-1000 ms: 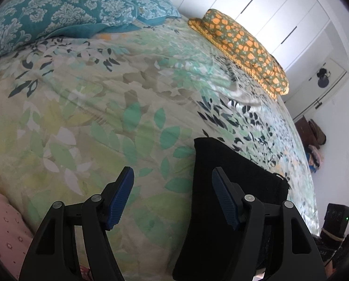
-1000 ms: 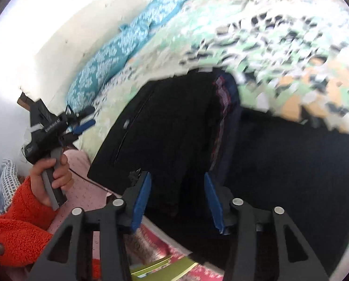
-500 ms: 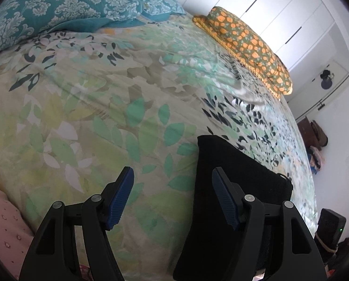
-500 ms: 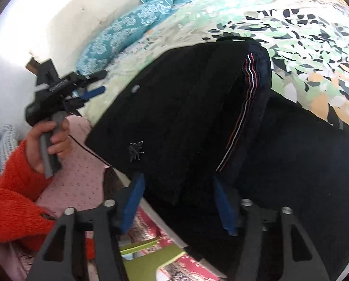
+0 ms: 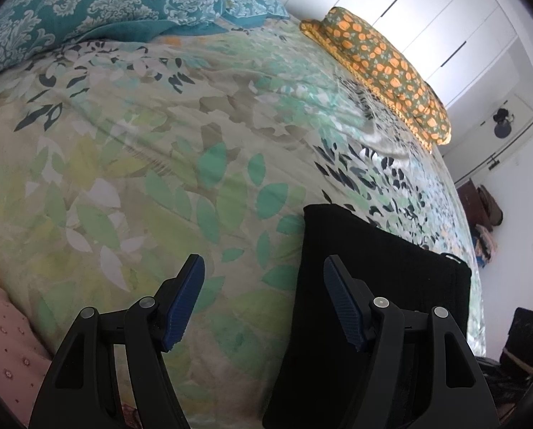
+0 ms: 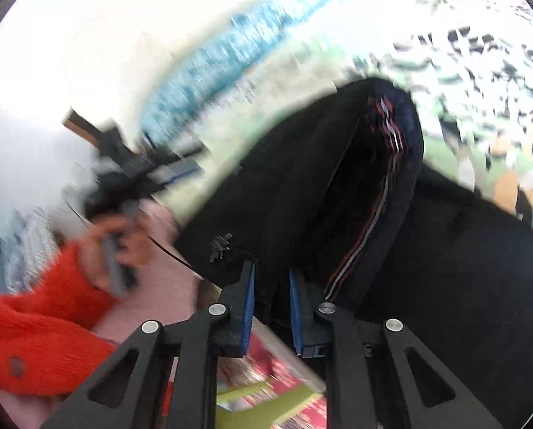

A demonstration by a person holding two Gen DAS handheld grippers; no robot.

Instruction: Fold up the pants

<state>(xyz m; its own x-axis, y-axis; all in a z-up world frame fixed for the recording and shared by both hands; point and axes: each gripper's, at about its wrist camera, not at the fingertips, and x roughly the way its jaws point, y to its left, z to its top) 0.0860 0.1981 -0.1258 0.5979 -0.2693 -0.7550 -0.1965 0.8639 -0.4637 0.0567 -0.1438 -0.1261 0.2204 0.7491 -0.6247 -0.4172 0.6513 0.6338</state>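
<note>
The black pants [image 5: 380,286] lie on a bed covered by a leaf-print duvet [image 5: 141,164], near the bed's near edge, and in the left wrist view they appear as a flat, dark, folded slab with a straight left edge. The left hand-held gripper [image 5: 262,300] hovers above the bed with its blue-padded fingers wide apart and nothing between them; its right finger sits in front of the pants' left edge, while its left finger is over bare duvet. Two teal damask pillows [image 5: 98,7] rest at the head of the bed, an orange-and-green floral cushion [image 5: 384,68] lies along the far side, and white wardrobe doors [image 5: 427,18] stand behind it. The right wrist view is heavily motion-blurred. There the right hand-held gripper [image 6: 271,307] has its blue pads drawn close together on a bunched piece of the black fabric at the near edge of the pants [image 6: 302,186], clamping it. A red, white and grey striped band [image 6: 377,207] runs along a raised fold of the garment, which humps up from the bed. To the left in that view, the person's left hand [image 6: 123,236], in a fuzzy red sleeve [image 6: 41,332], grips the handle of the other tool. A pink dotted fabric [image 5: 1,332] shows at the bed's near edge.
</note>
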